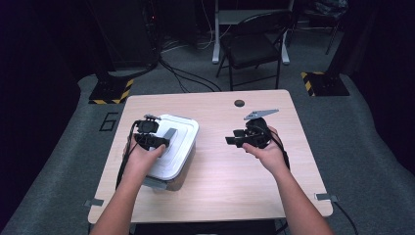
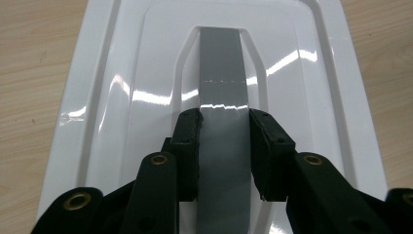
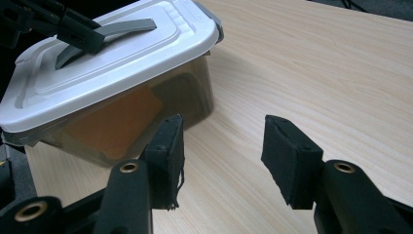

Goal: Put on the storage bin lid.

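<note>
left gripper (image 2: 224, 146) clamped on grey handle (image 2: 221, 63) of box lid (image 2: 122, 97); right gripper (image 3: 221, 156) apart, empty. risk: one-sided pull tilts the box, handle slips out.

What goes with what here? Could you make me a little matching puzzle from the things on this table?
Things:
1. lid
2. handle
3. left gripper
4. right gripper

States:
A. grey
B. jaws open over bare table
C. white
D. jaws closed on the handle

Pairs: 1-C, 2-A, 3-D, 4-B
</note>
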`<action>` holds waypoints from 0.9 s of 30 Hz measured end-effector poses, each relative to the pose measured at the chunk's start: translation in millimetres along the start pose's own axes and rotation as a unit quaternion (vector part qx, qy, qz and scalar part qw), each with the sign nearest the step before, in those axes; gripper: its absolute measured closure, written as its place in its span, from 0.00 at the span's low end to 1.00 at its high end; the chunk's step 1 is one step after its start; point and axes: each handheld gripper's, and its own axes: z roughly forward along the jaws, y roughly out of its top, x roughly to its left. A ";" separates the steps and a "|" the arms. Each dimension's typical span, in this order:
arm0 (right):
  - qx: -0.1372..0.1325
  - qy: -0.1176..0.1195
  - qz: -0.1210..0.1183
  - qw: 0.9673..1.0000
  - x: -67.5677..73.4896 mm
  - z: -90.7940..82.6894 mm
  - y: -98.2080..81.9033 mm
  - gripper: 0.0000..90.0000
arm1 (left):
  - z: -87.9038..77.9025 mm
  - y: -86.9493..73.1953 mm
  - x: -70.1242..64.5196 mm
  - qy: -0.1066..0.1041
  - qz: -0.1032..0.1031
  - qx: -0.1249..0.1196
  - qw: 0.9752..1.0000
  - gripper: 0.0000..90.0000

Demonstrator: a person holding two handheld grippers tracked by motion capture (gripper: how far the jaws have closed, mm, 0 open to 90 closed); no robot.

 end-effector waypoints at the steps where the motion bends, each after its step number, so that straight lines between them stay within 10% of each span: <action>1: 0.001 0.000 0.000 1.000 -0.1 0.2 0.0 0.55 | 0.3 0.5 -1.1 0.004 0.004 0.001 1.000 0.74; 27: -0.005 0.004 0.006 1.000 -2.9 -0.1 0.8 0.55 | 0.2 -9.3 -8.3 0.013 -0.007 -0.001 1.000 0.74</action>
